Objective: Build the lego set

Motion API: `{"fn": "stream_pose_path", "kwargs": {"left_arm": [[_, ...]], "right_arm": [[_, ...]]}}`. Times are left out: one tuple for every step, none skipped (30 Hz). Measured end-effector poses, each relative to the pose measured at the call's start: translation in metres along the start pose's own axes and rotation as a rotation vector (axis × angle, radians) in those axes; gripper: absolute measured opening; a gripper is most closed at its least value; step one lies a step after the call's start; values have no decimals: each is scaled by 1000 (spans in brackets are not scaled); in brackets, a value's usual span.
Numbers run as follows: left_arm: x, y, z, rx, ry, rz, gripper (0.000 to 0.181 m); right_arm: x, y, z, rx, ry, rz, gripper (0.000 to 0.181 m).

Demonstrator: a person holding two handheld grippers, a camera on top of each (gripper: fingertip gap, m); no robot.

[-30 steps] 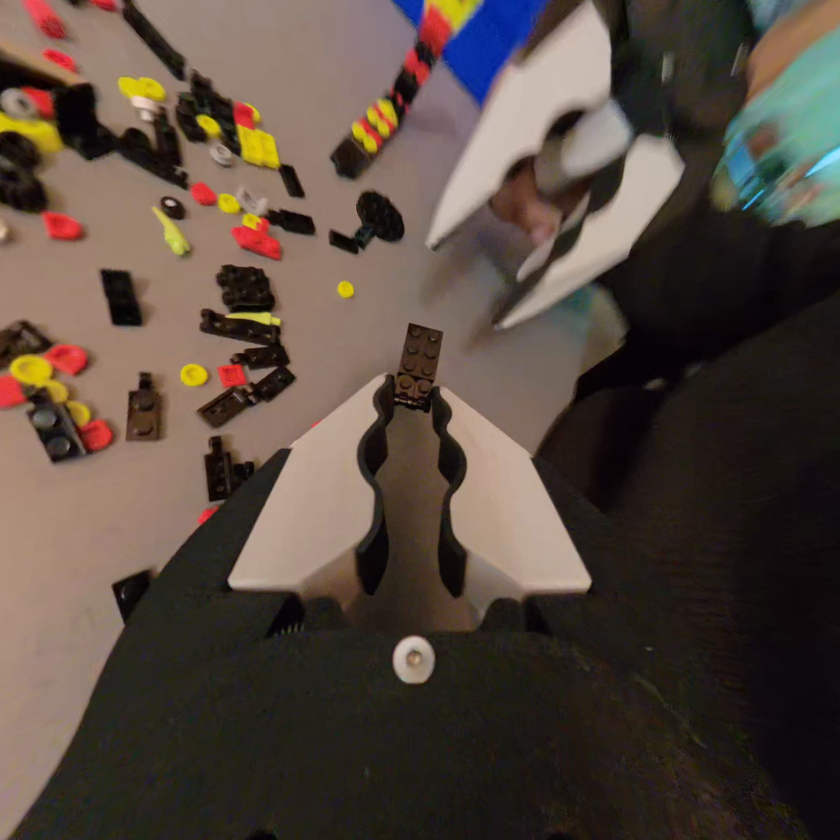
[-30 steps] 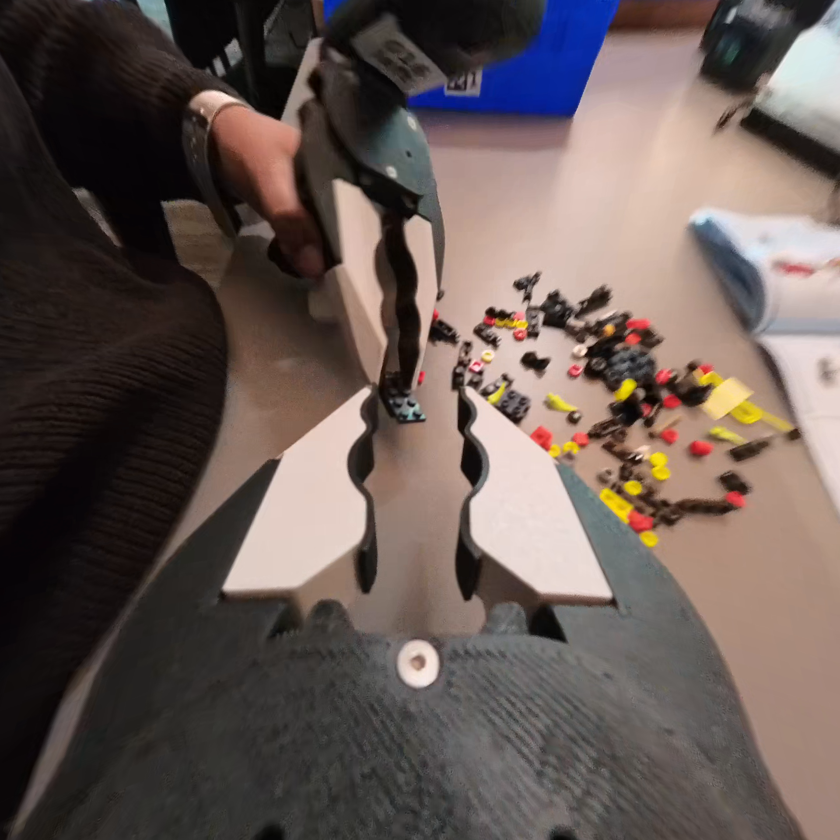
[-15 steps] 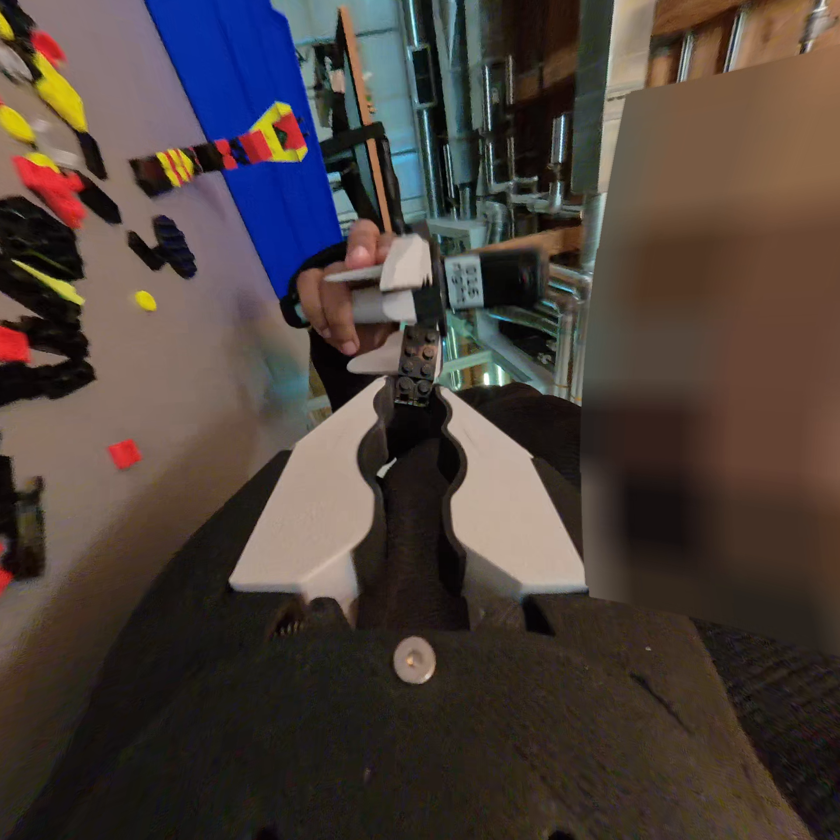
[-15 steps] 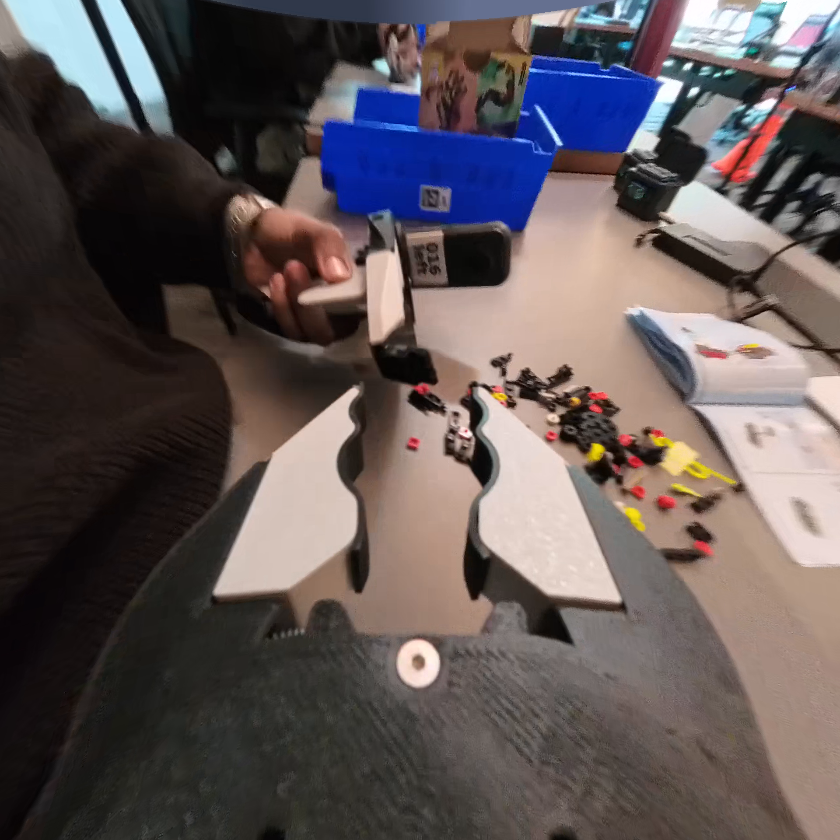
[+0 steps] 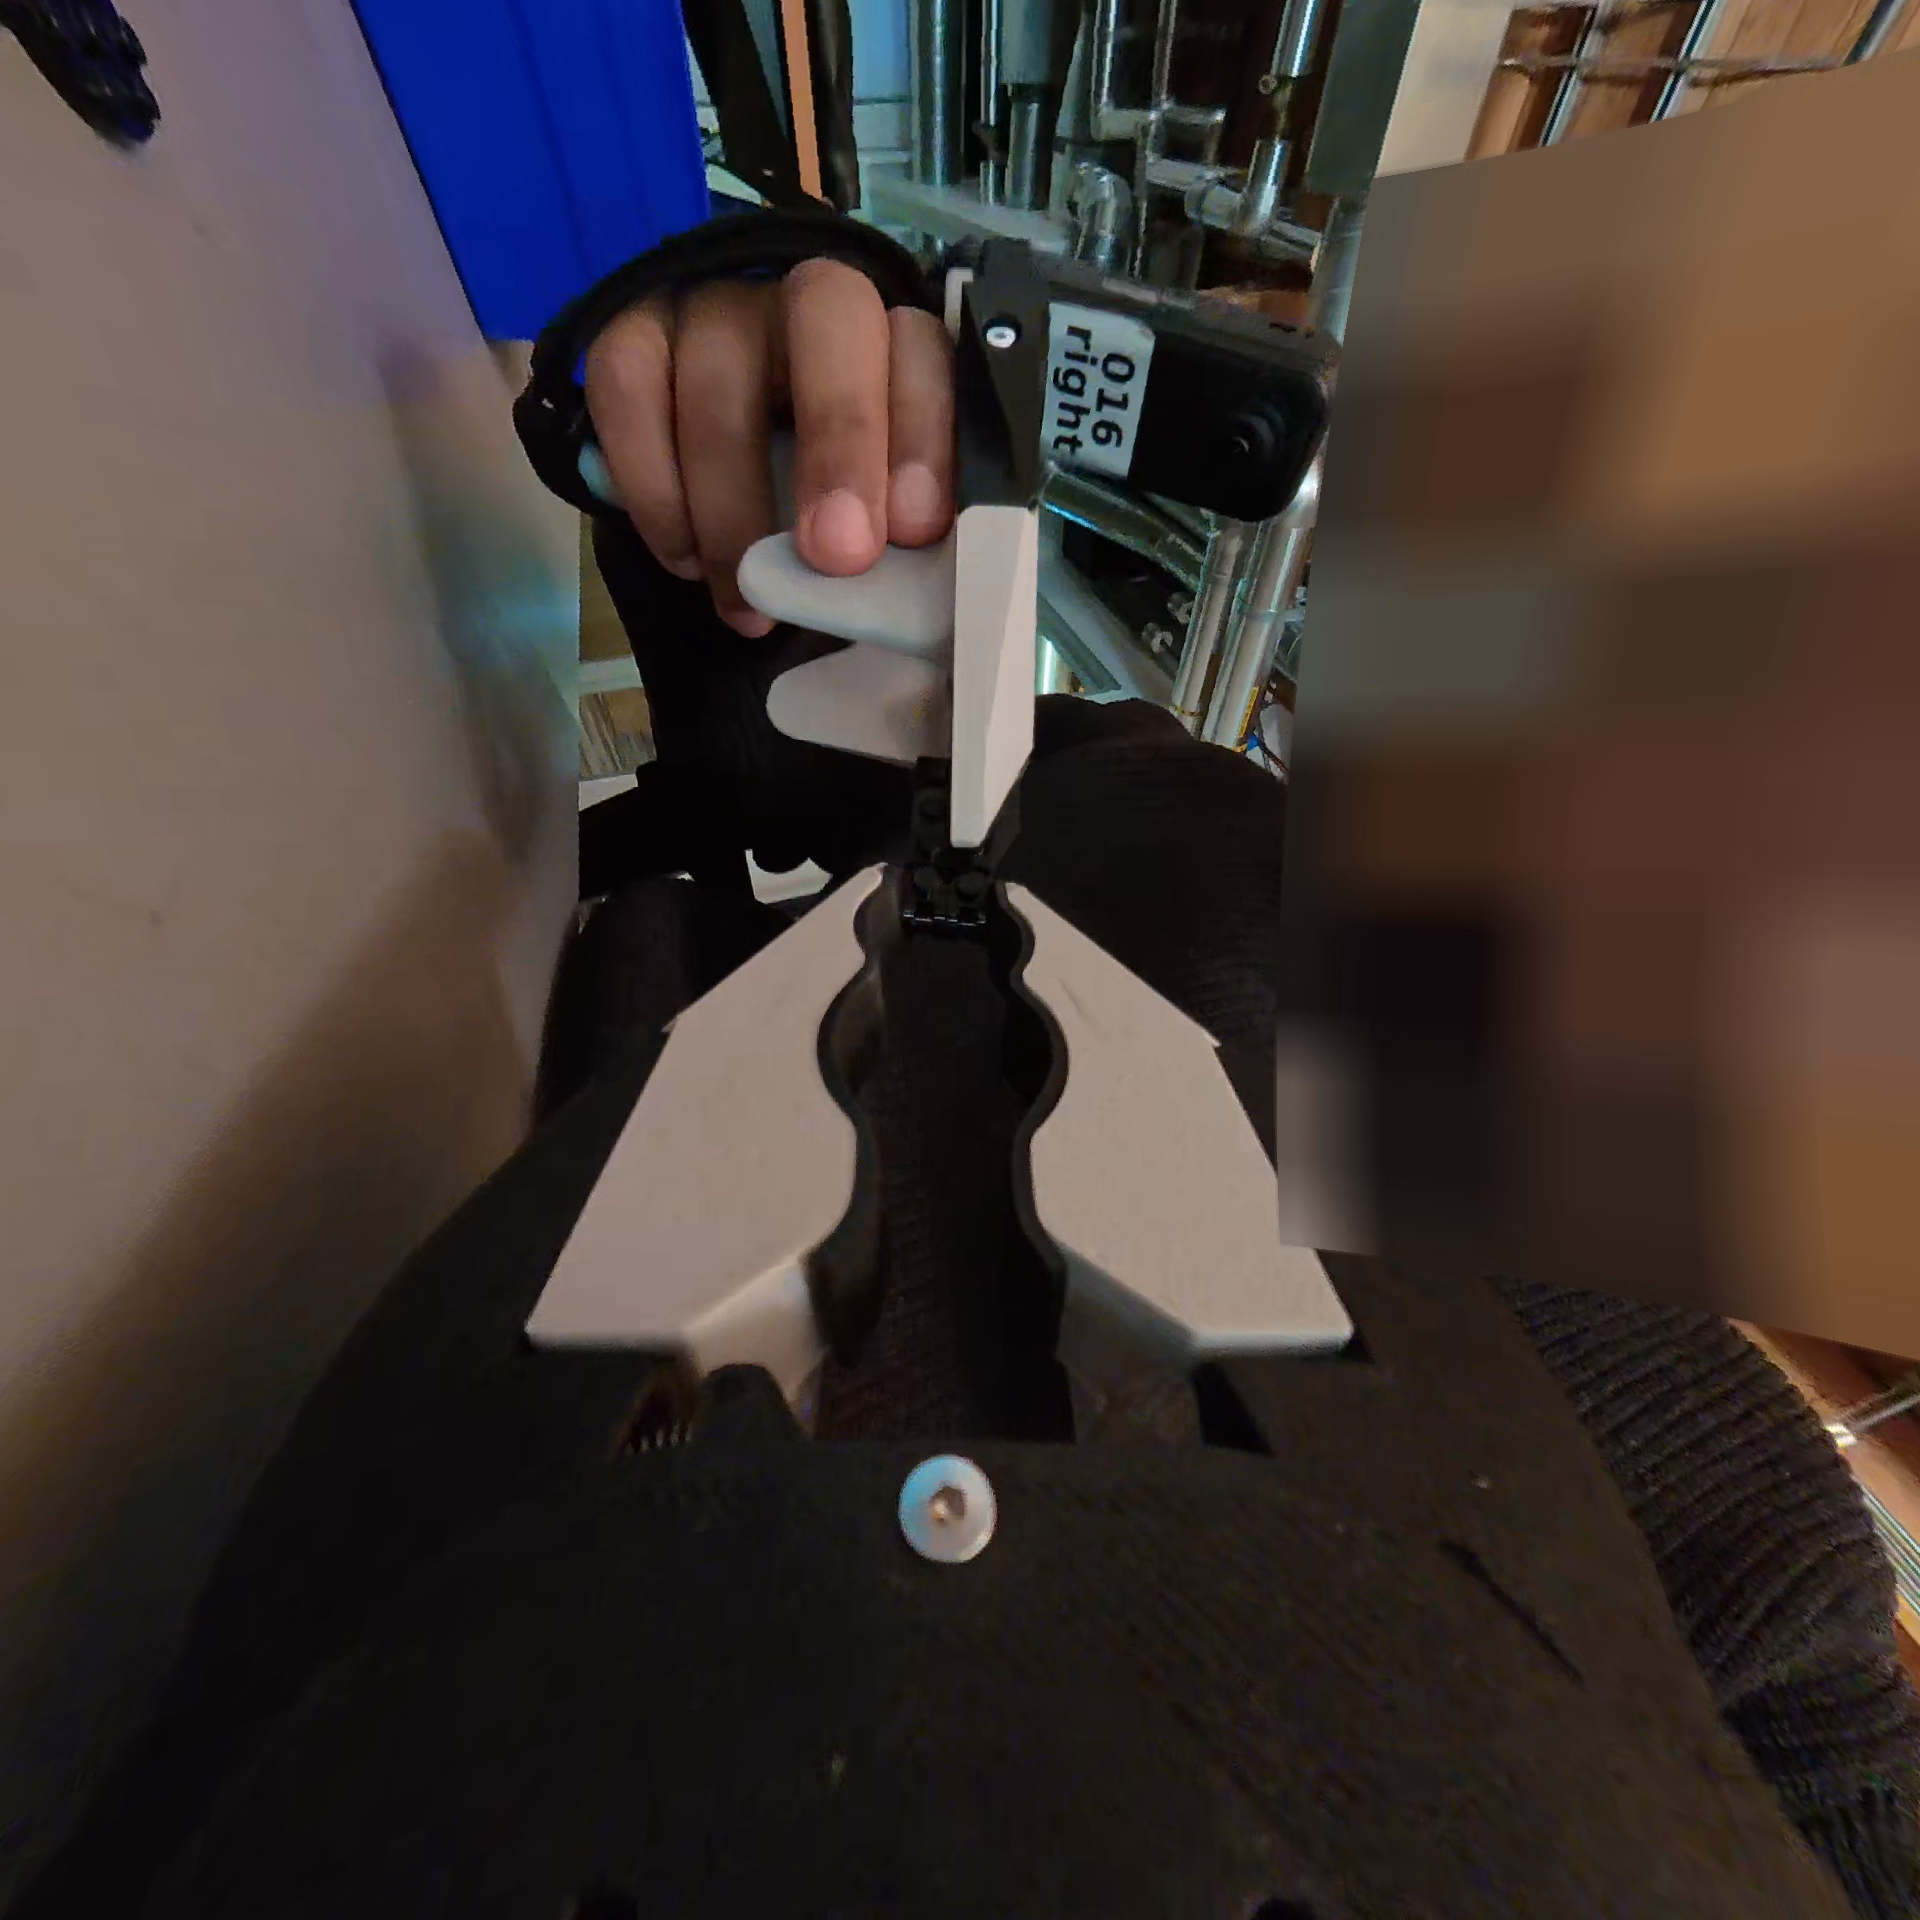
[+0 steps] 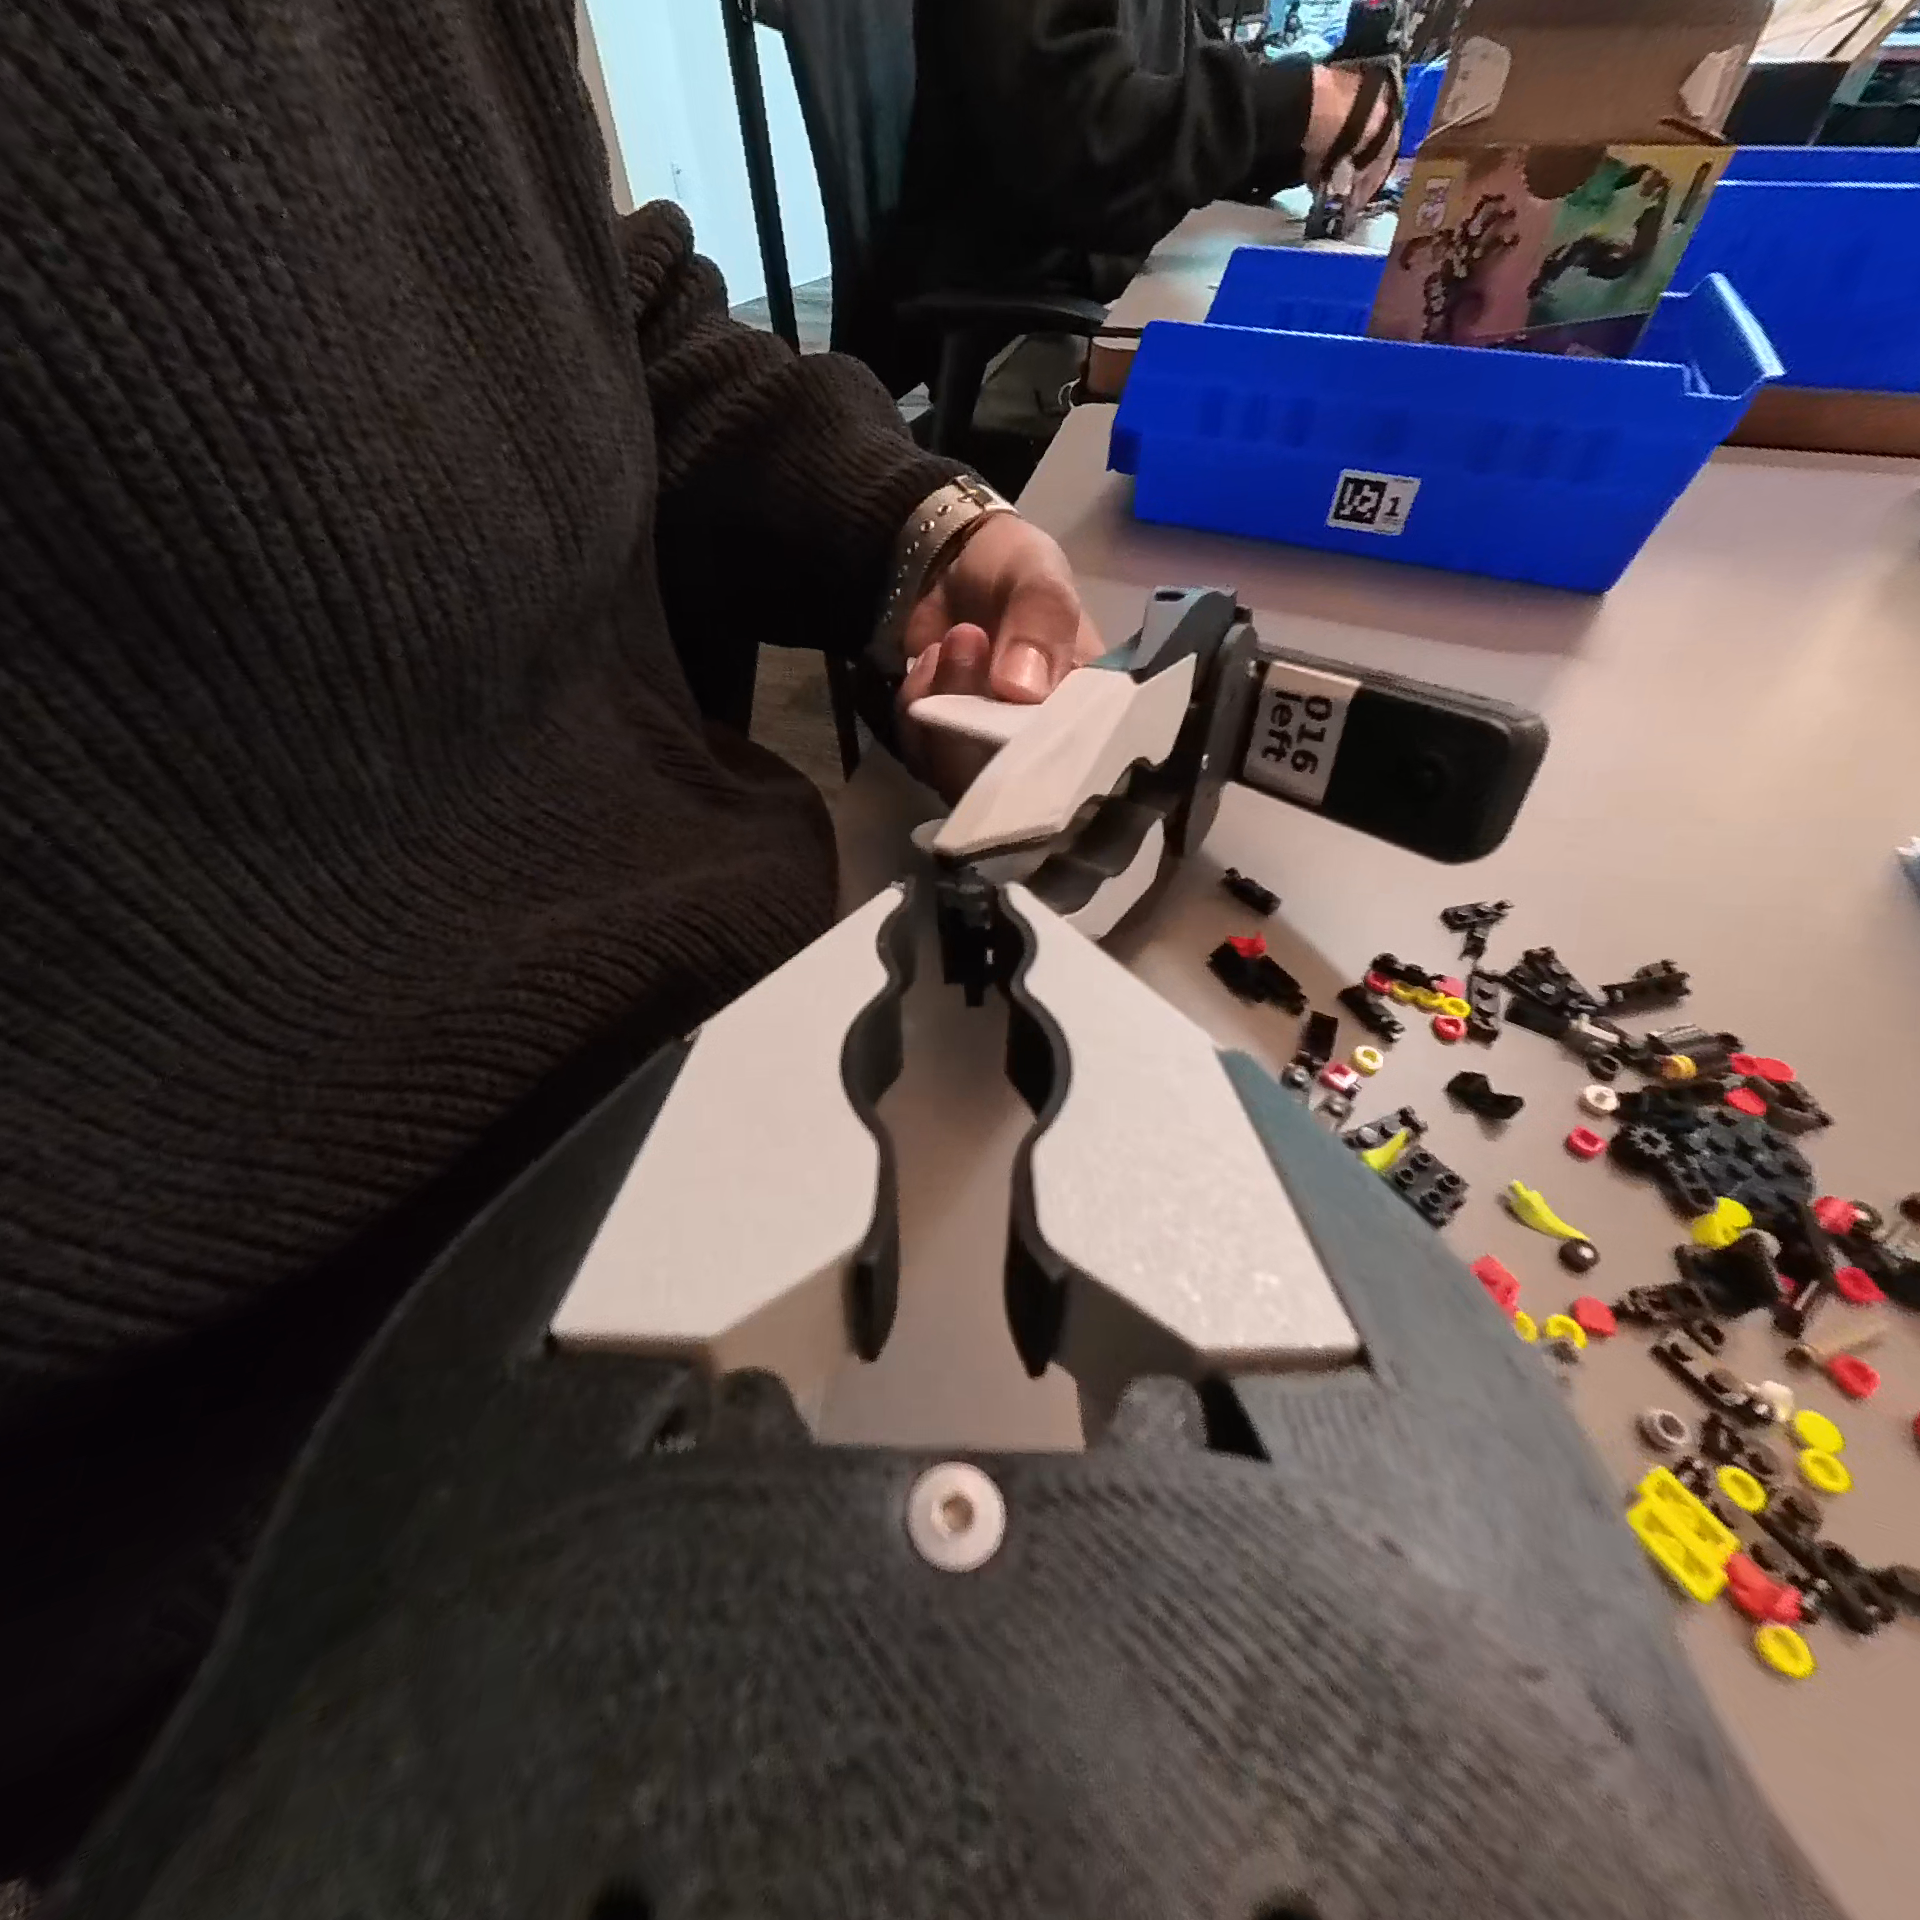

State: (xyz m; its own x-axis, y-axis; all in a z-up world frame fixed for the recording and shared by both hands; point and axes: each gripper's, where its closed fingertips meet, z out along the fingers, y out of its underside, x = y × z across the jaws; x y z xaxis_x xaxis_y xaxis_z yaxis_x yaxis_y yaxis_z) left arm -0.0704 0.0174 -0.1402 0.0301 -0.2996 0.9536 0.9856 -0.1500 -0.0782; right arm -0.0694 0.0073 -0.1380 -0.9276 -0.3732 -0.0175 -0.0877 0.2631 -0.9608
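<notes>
A hand-off or re-grip of one piece looks to be the step in hand. At frame centre, the left gripper (image 5: 943,902) pinches a small black plate (image 5: 943,906); the right gripper (image 6: 961,935) is narrowed about the same piece, meeting it crosswise. Next, one must let go cleanly. Loose bricks (image 6: 1704,1195) lie at the counter (image 6: 1714,748) lower right.

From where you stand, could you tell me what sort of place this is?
Probably a shared workshop or lab. Blue storage bins stand on a long grey table strewn with loose lego pieces, another person works farther along, and metal pipes and framing fill the background.
</notes>
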Motion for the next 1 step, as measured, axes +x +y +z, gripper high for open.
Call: {"fn": "stream_pose_path", "kwargs": {"left_arm": [[0,2,1,-9,2,-5,13]], "right_arm": [[-1,0,0,0,-6,-2,8]]}}
